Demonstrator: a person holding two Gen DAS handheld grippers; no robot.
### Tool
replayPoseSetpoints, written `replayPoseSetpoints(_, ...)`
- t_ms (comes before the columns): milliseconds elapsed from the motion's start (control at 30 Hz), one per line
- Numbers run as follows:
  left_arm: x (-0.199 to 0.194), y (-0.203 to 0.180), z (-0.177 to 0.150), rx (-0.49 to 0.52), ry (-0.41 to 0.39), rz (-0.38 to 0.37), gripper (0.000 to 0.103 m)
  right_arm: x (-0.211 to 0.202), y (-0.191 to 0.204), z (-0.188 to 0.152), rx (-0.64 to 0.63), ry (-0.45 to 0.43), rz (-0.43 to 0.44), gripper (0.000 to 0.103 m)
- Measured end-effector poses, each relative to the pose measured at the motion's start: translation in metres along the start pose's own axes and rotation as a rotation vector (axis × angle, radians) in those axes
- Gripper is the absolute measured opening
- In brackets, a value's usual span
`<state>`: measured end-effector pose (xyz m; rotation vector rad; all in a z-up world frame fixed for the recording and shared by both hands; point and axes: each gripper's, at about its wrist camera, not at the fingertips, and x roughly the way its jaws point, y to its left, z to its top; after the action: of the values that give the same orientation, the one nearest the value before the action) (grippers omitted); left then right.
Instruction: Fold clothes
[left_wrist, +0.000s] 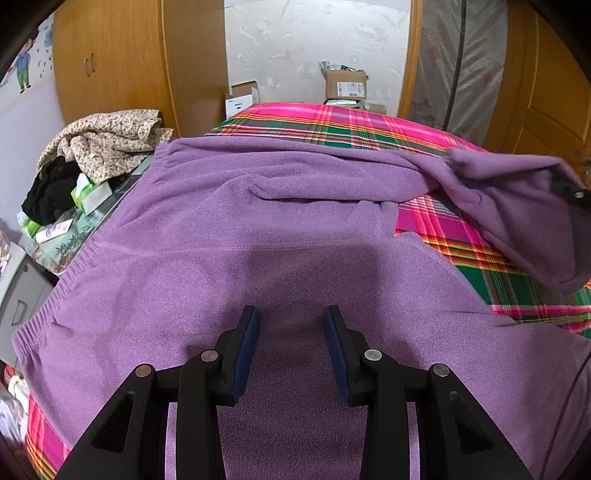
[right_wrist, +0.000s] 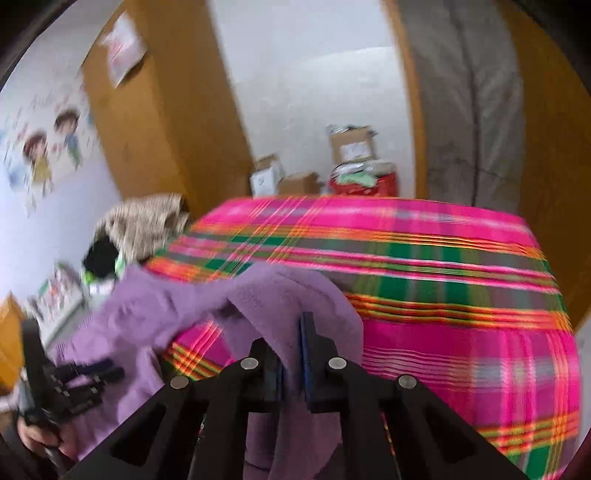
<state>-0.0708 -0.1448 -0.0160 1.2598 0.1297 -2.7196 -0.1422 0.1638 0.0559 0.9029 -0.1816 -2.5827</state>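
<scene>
left claw (left_wrist: 291, 325) spread wide over purple fleece (left_wrist: 221, 229), pinching nothing | right claw (right_wrist: 293, 354) clamped on a lifted sleeve (right_wrist: 280, 295) | fleece lies on plaid bed (left_wrist: 369, 125) | box (left_wrist: 346, 85) label too small to read | right view blurry

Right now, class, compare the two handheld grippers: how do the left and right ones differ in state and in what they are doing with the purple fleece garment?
The left gripper is open with nothing between its fingers; the right gripper is shut on the purple fleece garment.

The left hovers over the flat body of the garment; the right holds one end raised above the pink plaid bedspread.

Both have black frames and dark blue pads.
</scene>
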Motion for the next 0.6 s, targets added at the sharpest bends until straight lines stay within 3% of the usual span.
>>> replayPoseSetpoints(100,0.000,0.000,0.000,0.001,0.000,0.001,0.038,-0.028,-0.031,-0.003,0.100,-0.046,-0.045,0.003)
replayPoseSetpoints(300,-0.001,0.000,-0.001,0.002,0.000,0.003,0.038,-0.077,-0.093,-0.024,0.338,-0.118,-0.154,0.003)
replayPoseSetpoints(367,-0.001,-0.001,-0.001,0.003,0.000,0.005,0.038,-0.081,-0.105,-0.031,0.365,-0.110,-0.189,0.003)
replayPoseSetpoints(500,-0.001,-0.001,-0.001,0.004,0.000,0.006,0.038,-0.086,-0.112,-0.038,0.386,-0.115,-0.203,0.003)
replayPoseSetpoints(600,-0.001,-0.001,-0.001,0.003,0.000,0.006,0.038,-0.092,-0.124,-0.042,0.474,-0.159,-0.190,0.003)
